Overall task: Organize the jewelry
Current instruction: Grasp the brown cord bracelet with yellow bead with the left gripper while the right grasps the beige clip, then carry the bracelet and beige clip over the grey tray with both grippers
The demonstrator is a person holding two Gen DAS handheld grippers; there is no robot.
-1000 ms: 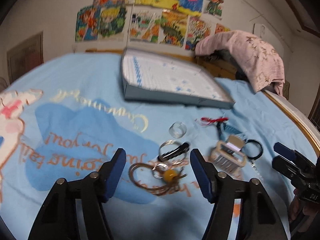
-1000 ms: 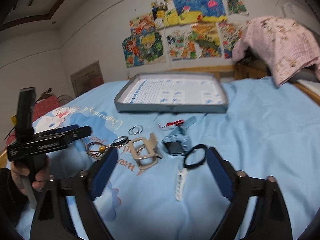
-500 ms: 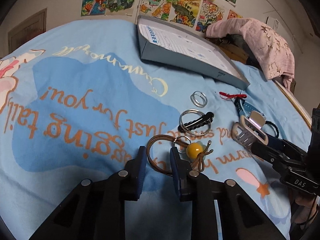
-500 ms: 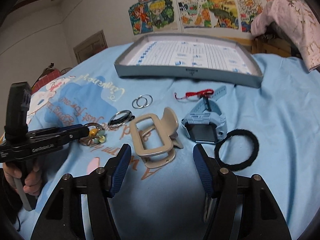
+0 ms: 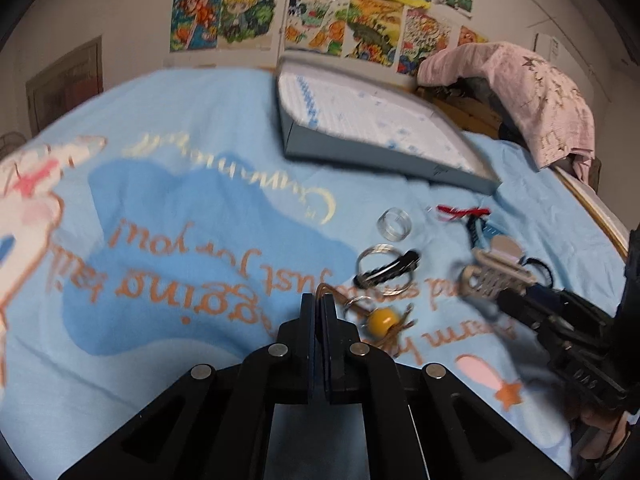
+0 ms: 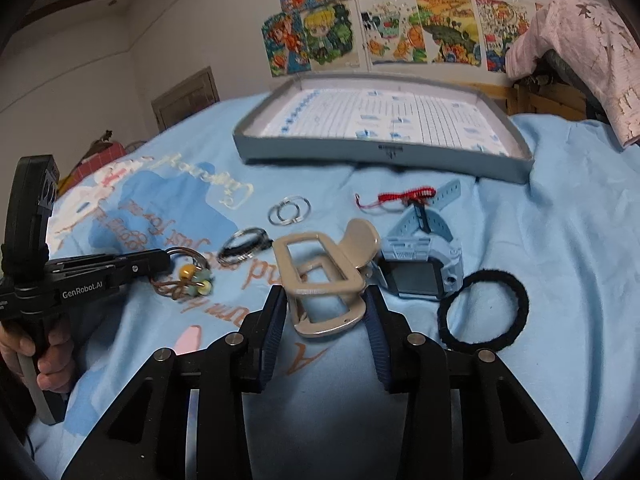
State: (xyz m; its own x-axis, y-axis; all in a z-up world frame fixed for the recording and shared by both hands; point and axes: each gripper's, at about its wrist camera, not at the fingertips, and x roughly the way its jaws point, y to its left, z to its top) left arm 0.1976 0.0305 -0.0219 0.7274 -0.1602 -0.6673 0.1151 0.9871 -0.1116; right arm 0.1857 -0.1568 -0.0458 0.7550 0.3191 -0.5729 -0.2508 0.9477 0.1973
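Observation:
My left gripper (image 5: 319, 300) is shut on a brown cord bracelet (image 5: 332, 294) with a yellow bead (image 5: 382, 320), which lies on the blue blanket. The right wrist view shows the same gripper (image 6: 160, 260) at the left with the cord in its tip. The jaws of my right gripper (image 6: 325, 308) are closing around a beige hair claw clip (image 6: 320, 264). The clip sits between the pads, and they stand close to its sides without clearly pressing. A grey-blue tray (image 6: 384, 152) with a white lined floor rests farther back.
On the blanket lie two clear rings (image 6: 289, 211), a metal bangle with a black hair clip (image 6: 244, 246), a blue watch (image 6: 420, 268), a red string bracelet (image 6: 400, 197) and a black hair tie (image 6: 482, 310). A pink cloth (image 6: 580, 40) hangs at the back right.
My left jaws went from wide open to shut on the brown cord. My right gripper came forward and down over the beige clip, and its jaws narrowed around it.

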